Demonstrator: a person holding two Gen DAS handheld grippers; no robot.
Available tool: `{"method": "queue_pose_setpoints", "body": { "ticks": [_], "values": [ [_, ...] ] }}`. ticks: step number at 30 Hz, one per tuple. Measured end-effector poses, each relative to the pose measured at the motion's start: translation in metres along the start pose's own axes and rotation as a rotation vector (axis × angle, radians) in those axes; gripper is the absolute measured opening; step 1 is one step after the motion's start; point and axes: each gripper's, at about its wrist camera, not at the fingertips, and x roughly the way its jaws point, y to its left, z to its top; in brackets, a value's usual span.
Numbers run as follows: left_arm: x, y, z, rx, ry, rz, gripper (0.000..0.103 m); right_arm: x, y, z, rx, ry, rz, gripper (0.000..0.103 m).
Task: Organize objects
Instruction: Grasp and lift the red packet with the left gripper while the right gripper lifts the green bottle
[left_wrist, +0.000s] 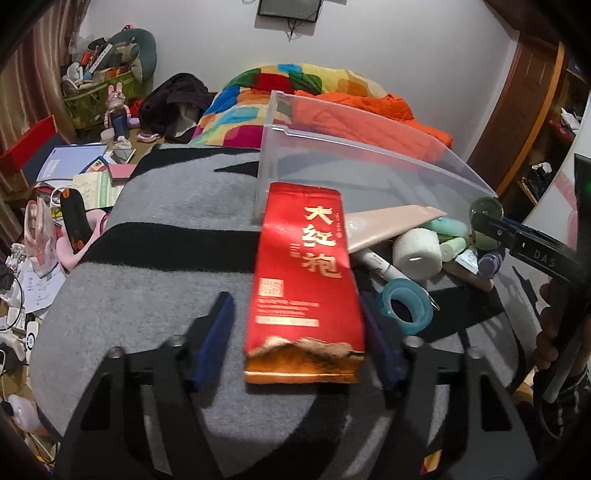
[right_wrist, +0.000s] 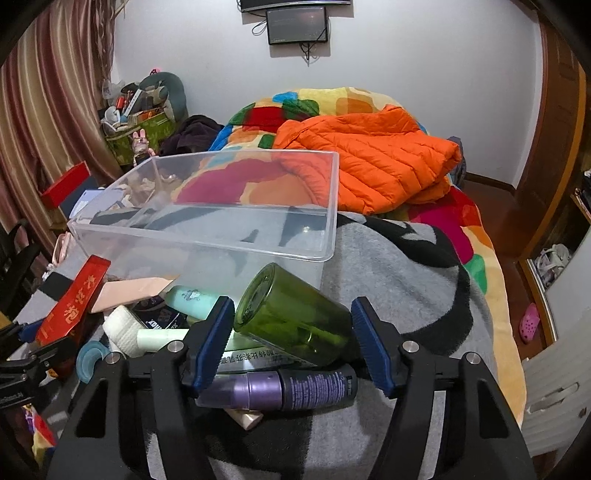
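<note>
Red tea packet (left_wrist: 303, 280) with gold letters sits between the blue pads of the left gripper (left_wrist: 299, 332), whose jaws are spread wide; only the right pad seems to touch it, and it looks lifted above the grey and black blanket (left_wrist: 155, 229). Just beyond it stands the clear plastic box (left_wrist: 369, 162). Beside the box lies a heap of small things: a white tape roll (left_wrist: 417, 253) and a blue ring (left_wrist: 406, 306). The right gripper (right_wrist: 291, 332) has its jaws spread around a green glass cup (right_wrist: 291, 314), with a purple bottle (right_wrist: 280, 387) below.
</note>
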Motion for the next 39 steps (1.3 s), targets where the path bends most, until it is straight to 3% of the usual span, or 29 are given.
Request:
{"method": "queue_pose_setpoints", "body": {
  "ticks": [11,20,29,33,39],
  "values": [
    [-0.024,0.008,-0.010,-0.012,-0.030,0.005,0.057,-0.036,-0.003,-0.006,0.023,-0.059,-0.005,0.062],
    [-0.066,0.004,-0.003,0.006,-0.121,-0.010,0.057,-0.083,-0.002,0.004,0.041,-0.166,0.010,0.062],
    [-0.070,-0.003,0.049,0.024,-0.178,-0.069,0.057,-0.091,0.006,0.029,0.011,-0.217,0.007,0.062],
    [-0.063,-0.010,0.075,0.055,-0.198,-0.058,0.057,-0.087,0.013,0.046,-0.006,-0.239,0.008,0.062],
    [-0.033,-0.025,0.113,0.124,-0.149,-0.051,0.057,-0.067,0.023,0.071,-0.042,-0.243,0.013,0.062]
  ]
}}
